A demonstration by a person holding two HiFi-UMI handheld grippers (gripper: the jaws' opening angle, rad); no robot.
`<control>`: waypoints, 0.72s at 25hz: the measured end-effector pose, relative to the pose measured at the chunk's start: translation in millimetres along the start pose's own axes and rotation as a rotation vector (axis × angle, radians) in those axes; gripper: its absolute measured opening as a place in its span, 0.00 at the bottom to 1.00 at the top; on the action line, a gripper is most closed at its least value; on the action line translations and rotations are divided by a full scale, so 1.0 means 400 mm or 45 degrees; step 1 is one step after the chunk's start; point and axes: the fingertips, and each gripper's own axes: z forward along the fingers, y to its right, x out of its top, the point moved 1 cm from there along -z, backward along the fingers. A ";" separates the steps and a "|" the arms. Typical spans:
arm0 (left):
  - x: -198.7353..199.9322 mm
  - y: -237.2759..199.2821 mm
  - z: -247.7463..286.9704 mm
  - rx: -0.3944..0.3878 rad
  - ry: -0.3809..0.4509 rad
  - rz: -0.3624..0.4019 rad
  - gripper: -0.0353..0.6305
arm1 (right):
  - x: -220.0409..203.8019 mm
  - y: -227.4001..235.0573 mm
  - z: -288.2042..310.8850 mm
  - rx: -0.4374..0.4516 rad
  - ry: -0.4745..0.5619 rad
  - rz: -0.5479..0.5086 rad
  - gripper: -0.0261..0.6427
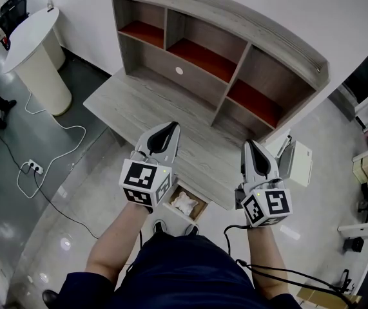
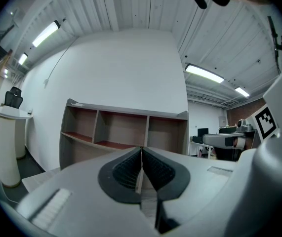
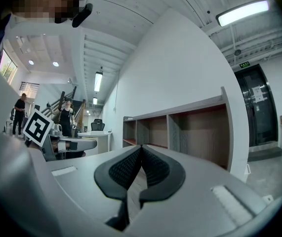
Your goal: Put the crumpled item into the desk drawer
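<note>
A white crumpled item (image 1: 184, 202) lies inside the open wooden drawer (image 1: 198, 211) under the desk's front edge, partly hidden by my left gripper. My left gripper (image 1: 169, 129) hovers above the desk, its jaws shut with nothing between them; in the left gripper view its fingertips (image 2: 141, 149) meet and face the shelf unit (image 2: 121, 132). My right gripper (image 1: 252, 146) hangs over the desk's right end, also shut and empty. The right gripper (image 3: 141, 148) looks along the shelf unit's (image 3: 180, 130) front.
The grey wooden desk (image 1: 151, 111) carries a curved shelf unit (image 1: 222, 56) with red-lined compartments. A white round table (image 1: 32, 44) stands at the left. A cable and power strip (image 1: 35, 167) lie on the floor. A white cabinet (image 1: 298, 163) sits at the desk's right.
</note>
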 end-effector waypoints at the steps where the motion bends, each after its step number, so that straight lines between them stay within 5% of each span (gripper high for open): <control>1: -0.001 -0.001 0.001 0.000 -0.002 0.000 0.06 | 0.000 0.000 0.002 0.001 -0.001 0.002 0.05; 18: -0.017 0.001 0.012 0.011 -0.032 0.009 0.06 | -0.013 0.011 0.014 0.028 -0.009 0.018 0.05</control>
